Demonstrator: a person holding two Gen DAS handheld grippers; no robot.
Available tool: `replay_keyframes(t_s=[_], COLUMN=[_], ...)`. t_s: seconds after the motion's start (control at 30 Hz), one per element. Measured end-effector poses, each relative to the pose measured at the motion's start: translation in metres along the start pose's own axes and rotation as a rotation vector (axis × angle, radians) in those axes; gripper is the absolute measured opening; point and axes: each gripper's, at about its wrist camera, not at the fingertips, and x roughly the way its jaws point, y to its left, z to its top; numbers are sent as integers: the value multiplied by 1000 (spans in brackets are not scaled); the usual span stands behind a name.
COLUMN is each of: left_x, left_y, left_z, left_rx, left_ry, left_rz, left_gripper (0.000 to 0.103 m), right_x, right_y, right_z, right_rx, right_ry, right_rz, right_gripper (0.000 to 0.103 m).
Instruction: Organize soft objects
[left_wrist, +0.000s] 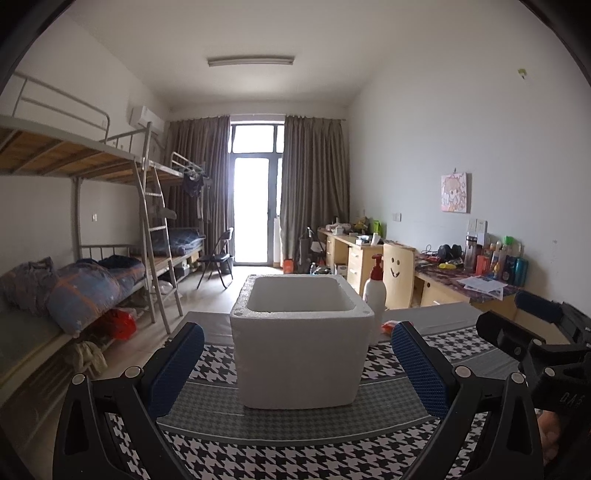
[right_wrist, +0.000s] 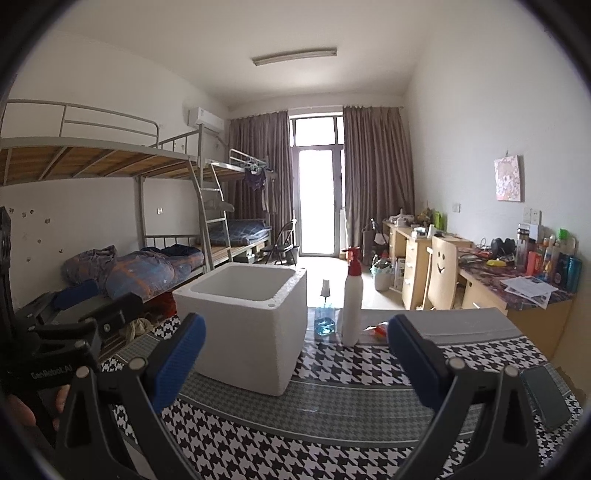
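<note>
Blue ribbed pads (left_wrist: 176, 365) of my left hand-held gripper (left_wrist: 297, 369) stand wide apart with nothing between them, framing the white foam box (left_wrist: 301, 343) straight ahead. My right hand-held gripper (right_wrist: 297, 363) is likewise spread and empty, aimed just right of that box. It sits open-topped on the houndstooth-covered desk (right_wrist: 332, 435), I judge as the bin for soft things, so both tools hang back, ready. I see no soft object on the desk; only a red-capped white bottle (right_wrist: 351, 302), a blue-liquid bottle (right_wrist: 325, 317) and an orange wrapper (right_wrist: 378, 328) behind the box, and a dark phone (right_wrist: 546, 395) at right. Bedding (left_wrist: 85, 291) lies on the bunk, well apart.
</note>
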Motion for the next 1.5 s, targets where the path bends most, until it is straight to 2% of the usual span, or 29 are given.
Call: replay_keyframes(t_s=[0.3, 0.57, 0.9, 1.5], left_x=[-1, -4, -4, -5], left_y=[0, 0, 1, 0], left_z=[-7, -13, -20, -29], left_rx=[-7, -1, -5, 10], left_ry=[-12, -24, -22, -10], left_rz=[-1, 0, -9, -17], left_gripper=[102, 102, 102, 102], right_x=[-2, -10, -8, -11], right_y=[-2, -5, -8, -4], right_z=[-16, -18, -31, -34], right_rx=[16, 43, 61, 42], right_ry=[5, -37, -12, -8], right_rz=[12, 9, -4, -25], right_gripper=[100, 100, 100, 100])
